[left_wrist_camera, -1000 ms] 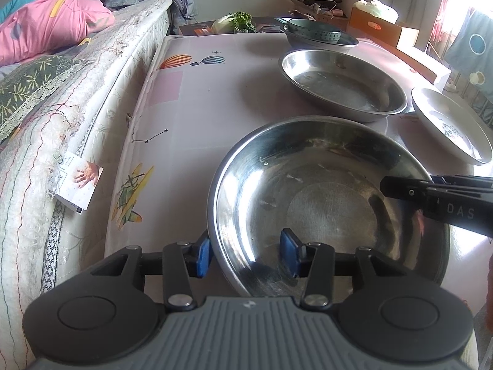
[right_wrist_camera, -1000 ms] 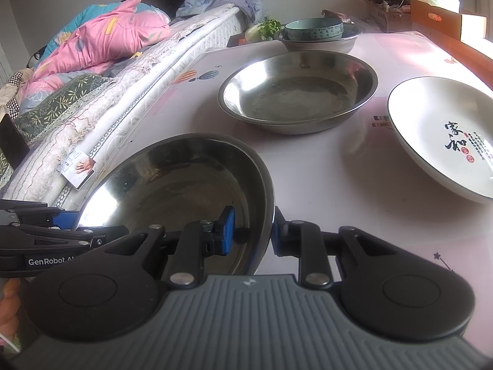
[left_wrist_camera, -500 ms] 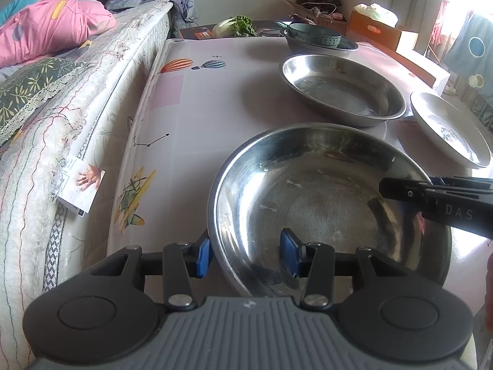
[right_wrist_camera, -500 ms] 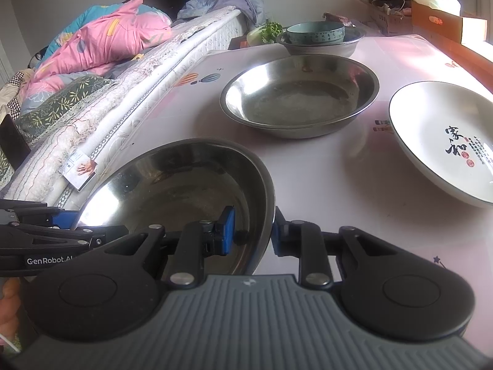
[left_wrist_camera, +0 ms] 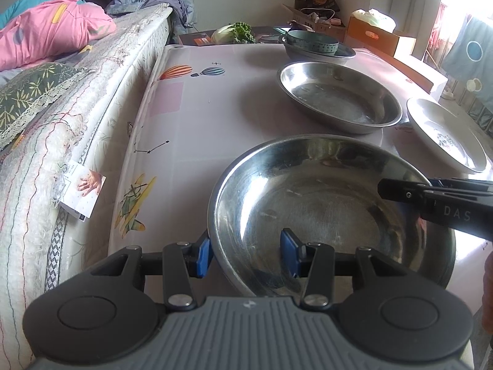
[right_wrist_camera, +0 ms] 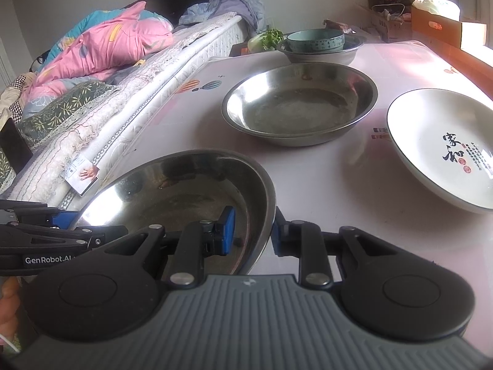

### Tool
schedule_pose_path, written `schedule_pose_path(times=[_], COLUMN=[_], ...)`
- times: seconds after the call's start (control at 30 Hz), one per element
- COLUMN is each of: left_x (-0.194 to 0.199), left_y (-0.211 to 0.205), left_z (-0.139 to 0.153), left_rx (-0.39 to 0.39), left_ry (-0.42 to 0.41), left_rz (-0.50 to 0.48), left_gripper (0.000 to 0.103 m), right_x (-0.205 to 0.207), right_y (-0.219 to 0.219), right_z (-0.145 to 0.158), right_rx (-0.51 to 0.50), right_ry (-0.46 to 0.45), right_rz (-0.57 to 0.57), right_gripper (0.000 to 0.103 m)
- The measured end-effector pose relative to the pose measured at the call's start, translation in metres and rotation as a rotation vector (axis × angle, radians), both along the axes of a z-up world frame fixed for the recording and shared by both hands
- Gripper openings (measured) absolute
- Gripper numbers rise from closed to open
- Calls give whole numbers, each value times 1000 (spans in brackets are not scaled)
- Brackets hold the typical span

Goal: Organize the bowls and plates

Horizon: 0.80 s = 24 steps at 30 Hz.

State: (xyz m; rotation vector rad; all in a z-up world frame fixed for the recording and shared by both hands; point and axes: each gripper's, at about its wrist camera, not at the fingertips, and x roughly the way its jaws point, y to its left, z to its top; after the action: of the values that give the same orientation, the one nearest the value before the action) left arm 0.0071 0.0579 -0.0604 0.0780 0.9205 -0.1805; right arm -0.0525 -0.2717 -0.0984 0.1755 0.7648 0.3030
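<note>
The left gripper and the right gripper are each clamping opposite rims of the near steel basin, one blue pad inside and one outside the wall. It is sitting at the near end of the pink table. A second steel basin is lying farther along, a white printed plate to its right, and a teal bowl is nesting in a far steel bowl.

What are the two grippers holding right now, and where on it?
Both hold the near steel bowl by its rim: left gripper on the left edge, right gripper on the right.
</note>
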Motion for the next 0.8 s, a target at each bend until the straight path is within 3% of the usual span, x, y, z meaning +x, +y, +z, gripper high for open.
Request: schedule_pose_path(times=[0.8], left_x=[-2], left_y=[0], left_z=[9], left_rx=[-24], left_ry=[-21], left_rz=[-3], left_gripper=[46], right_x=[-2], right_y=[-2], right_z=[5], right_rx=[18], right_ry=[-16], right_rz=[1], right_gripper=[23])
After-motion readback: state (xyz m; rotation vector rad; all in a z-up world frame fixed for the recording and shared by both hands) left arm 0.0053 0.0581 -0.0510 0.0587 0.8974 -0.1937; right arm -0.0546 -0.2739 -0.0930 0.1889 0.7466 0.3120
